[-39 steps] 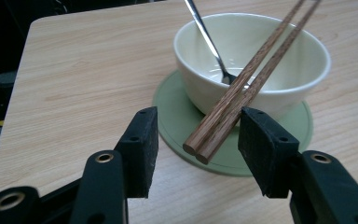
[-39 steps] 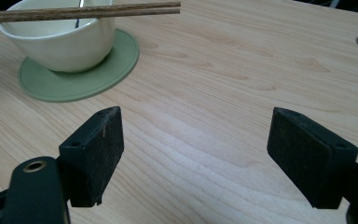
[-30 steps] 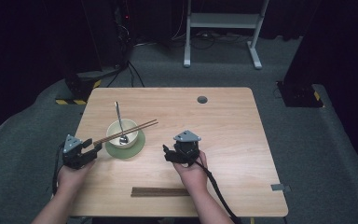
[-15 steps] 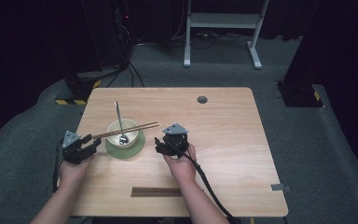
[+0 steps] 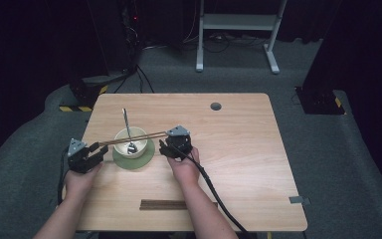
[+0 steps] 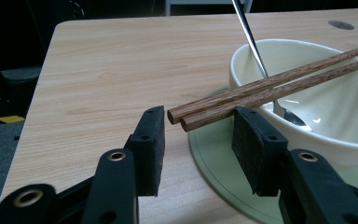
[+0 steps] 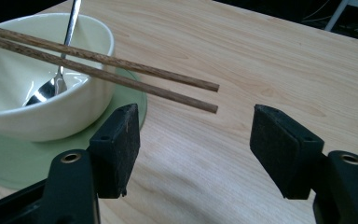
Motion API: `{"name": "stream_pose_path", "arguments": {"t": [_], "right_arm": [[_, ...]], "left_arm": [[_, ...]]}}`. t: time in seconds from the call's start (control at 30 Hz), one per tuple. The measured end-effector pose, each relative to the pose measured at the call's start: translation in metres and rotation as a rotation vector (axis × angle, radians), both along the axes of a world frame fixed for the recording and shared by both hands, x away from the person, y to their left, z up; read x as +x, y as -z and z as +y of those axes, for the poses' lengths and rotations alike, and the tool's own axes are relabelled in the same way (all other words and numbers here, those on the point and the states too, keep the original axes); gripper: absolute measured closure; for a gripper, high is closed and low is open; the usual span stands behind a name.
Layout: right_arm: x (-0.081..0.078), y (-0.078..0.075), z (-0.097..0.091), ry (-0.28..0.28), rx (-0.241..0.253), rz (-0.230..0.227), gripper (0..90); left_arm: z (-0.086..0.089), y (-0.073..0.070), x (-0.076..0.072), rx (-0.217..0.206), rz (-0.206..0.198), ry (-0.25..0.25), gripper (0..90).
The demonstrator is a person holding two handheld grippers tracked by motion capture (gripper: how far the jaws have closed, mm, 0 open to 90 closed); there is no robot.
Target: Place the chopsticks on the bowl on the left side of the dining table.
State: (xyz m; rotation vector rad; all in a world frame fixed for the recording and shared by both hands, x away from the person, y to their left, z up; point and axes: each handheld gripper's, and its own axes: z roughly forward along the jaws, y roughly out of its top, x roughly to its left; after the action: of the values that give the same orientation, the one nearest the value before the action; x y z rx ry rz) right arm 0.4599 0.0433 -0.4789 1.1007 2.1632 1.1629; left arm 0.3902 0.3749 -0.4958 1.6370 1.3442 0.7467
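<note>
A pair of wooden chopsticks [image 5: 134, 138] lies across the rim of a cream bowl [image 5: 125, 141] on a green saucer [image 5: 146, 158], left of centre on the counter [image 5: 238, 149], with both ends overhanging. The left gripper [image 6: 198, 140] has been closing its jaws, now spread with the near ends of the sticks between them but not pinched. The right gripper [image 7: 193, 135] has also been closing — its jaws stand wide, just below the far ends, touching nothing.

The sticks look light, stiff and thin, and being round they would likely roll or scissor apart if only one is caught. Taking both together near an overhanging end seems best, the pads squeezing them side by side. The bowl looks breakable, and a metal spoon [image 5: 127, 130] leans inside it — a knock could tip it. Another dark pair [image 5: 163, 204] lies at the counter's near edge.
</note>
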Motion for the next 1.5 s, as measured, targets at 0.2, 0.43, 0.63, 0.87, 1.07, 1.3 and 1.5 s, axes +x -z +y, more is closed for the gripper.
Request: {"name": "stream_pose_path", "arguments": {"t": [0.2,0.43,0.63,0.87,1.07,1.3,1.5], "right_arm": [[0.007,0.001,0.008,-0.007,0.015,-0.005,34.0],[0.007,0.003,0.013,-0.035,0.007,-0.004,36.3],[0.0,0.003,0.011,-0.042,0.002,-0.017,38.8],[0.0,0.002,0.006,-0.024,-0.004,-0.048,37.5],[0.011,0.007,0.008,-0.046,-0.019,-0.017,33.9],[0.007,0.007,0.009,-0.052,-0.03,-0.021,35.2],[0.0,0.005,0.006,-0.053,-0.017,-0.032,38.0]], "left_arm": [[0.0,0.001,0.001,-0.004,-0.003,0.005,55.5],[-0.001,0.001,0.002,-0.004,-0.006,0.017,56.4],[-0.004,0.002,0.002,-0.002,-0.009,0.042,56.6],[-0.003,0.002,0.002,-0.005,-0.006,0.034,56.5],[-0.002,0.002,0.003,-0.011,-0.008,0.035,57.2],[-0.001,0.002,0.002,-0.016,-0.012,0.034,57.7],[0.0,0.002,0.003,-0.021,-0.011,0.038,57.8]]}}
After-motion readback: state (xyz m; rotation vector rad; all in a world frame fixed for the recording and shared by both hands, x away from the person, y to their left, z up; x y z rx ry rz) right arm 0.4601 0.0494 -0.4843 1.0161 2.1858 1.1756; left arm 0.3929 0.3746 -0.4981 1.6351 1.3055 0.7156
